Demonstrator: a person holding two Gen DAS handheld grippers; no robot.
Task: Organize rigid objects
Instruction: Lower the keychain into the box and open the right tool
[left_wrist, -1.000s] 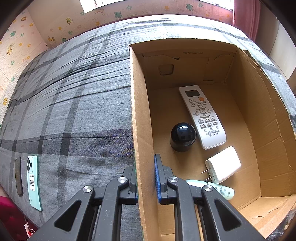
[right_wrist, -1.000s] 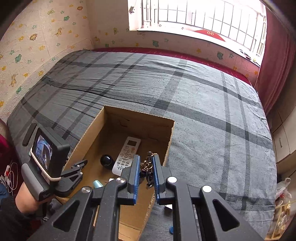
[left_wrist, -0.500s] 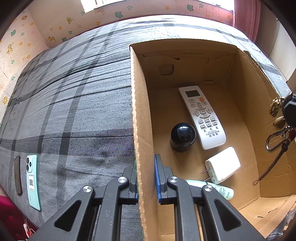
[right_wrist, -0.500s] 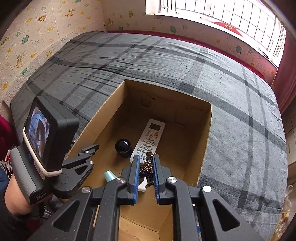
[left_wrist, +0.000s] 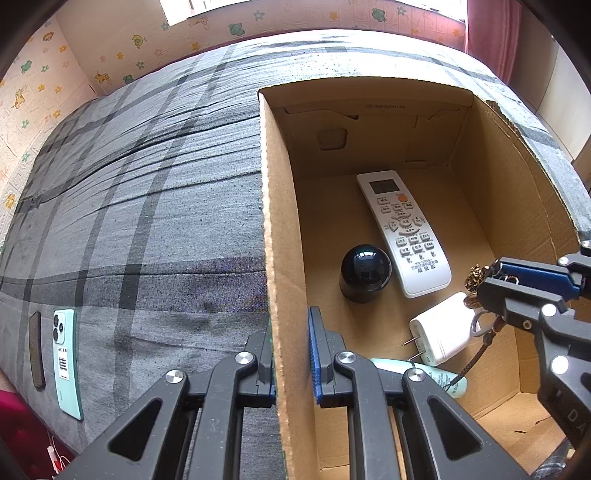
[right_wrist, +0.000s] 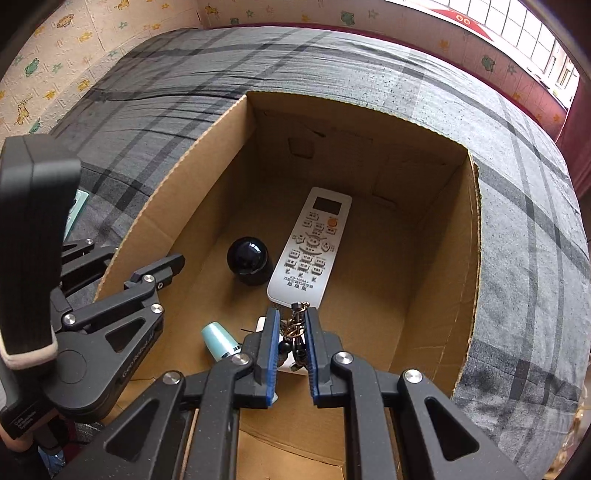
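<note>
Fingers of my right gripper (right_wrist: 291, 334) clamp a keychain (right_wrist: 294, 325) inside the cardboard box (right_wrist: 454, 258), while my left gripper (left_wrist: 291, 354) pinches its wall.

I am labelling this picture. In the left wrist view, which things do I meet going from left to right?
Dark flat object → green phone → box wall → black dome → white remote → white charger → keychain.

I'm seeing the box (left_wrist: 280, 221) sitting on the bed (left_wrist: 147, 184) — inside, the remote (left_wrist: 402, 229) is lying right of the dome (left_wrist: 364, 271), charger (left_wrist: 439, 332) and tube (left_wrist: 439, 374) nearer; phone (left_wrist: 66, 362) lying outside, left.
</note>
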